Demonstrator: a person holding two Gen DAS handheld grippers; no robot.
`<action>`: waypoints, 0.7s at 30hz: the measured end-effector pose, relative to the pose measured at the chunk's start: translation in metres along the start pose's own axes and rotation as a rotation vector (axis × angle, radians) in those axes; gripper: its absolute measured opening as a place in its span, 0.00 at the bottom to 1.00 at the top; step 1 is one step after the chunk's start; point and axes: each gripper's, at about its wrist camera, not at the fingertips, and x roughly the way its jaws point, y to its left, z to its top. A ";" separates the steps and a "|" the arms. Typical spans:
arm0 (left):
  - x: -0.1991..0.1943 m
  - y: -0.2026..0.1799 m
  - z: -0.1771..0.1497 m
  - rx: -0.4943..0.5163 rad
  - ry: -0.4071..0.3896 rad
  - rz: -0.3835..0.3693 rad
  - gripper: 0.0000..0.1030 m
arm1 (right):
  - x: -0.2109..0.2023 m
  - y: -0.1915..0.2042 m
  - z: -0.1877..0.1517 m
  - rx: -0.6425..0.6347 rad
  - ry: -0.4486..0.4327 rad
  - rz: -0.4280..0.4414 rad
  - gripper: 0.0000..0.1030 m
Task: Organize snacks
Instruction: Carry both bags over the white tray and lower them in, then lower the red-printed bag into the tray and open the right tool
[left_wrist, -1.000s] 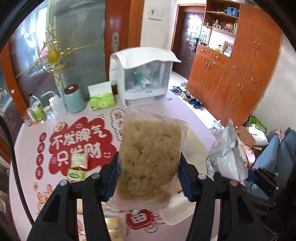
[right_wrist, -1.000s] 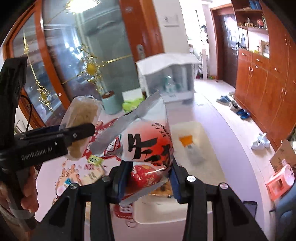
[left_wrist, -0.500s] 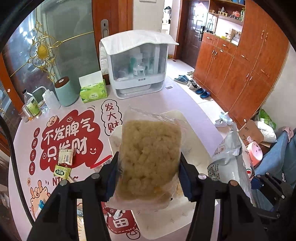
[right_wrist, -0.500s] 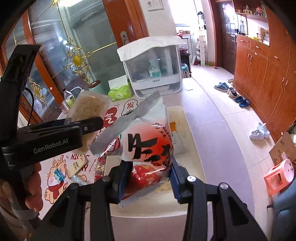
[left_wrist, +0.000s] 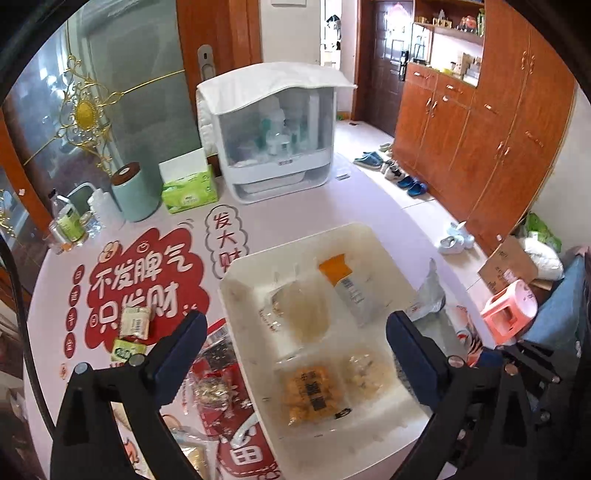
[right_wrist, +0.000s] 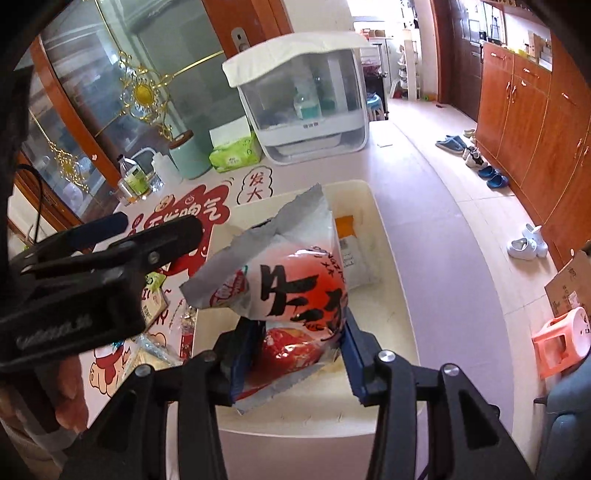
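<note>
My left gripper (left_wrist: 295, 343) is open and empty above a white bin (left_wrist: 236, 273). The clear pack of pale rice cake (left_wrist: 301, 315) lies in the bin beside an orange-topped packet (left_wrist: 345, 286) and two yellow snack packs (left_wrist: 314, 393). My right gripper (right_wrist: 291, 352) is shut on a red and white snack bag (right_wrist: 291, 280) and holds it over the same bin (right_wrist: 388, 236). The bag's silver edge shows in the left wrist view (left_wrist: 428, 291). Small green packets (left_wrist: 135, 321) and other snacks (left_wrist: 210, 387) lie on the table left of the bin.
A white covered rack (left_wrist: 273, 136), a green tissue box (left_wrist: 188, 188), a teal canister (left_wrist: 133, 192) and bottles (left_wrist: 68, 223) stand at the table's far side. Wooden cabinets (left_wrist: 498, 129), shoes and a pink stool (left_wrist: 511, 312) are on the floor to the right.
My left gripper opened and let the rice cake pack drop into the bin. Both grippers moved lower and closer over the bin. The right still holds its bag.
</note>
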 end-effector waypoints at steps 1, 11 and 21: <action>0.000 0.002 -0.002 -0.005 0.004 0.009 0.94 | 0.001 0.001 0.000 -0.002 0.006 0.000 0.44; -0.006 0.039 -0.027 -0.111 0.041 0.023 0.94 | 0.000 0.017 -0.005 -0.039 0.026 0.005 0.44; -0.047 0.059 -0.032 -0.137 -0.024 0.033 0.94 | -0.022 0.034 -0.010 -0.066 -0.022 0.011 0.44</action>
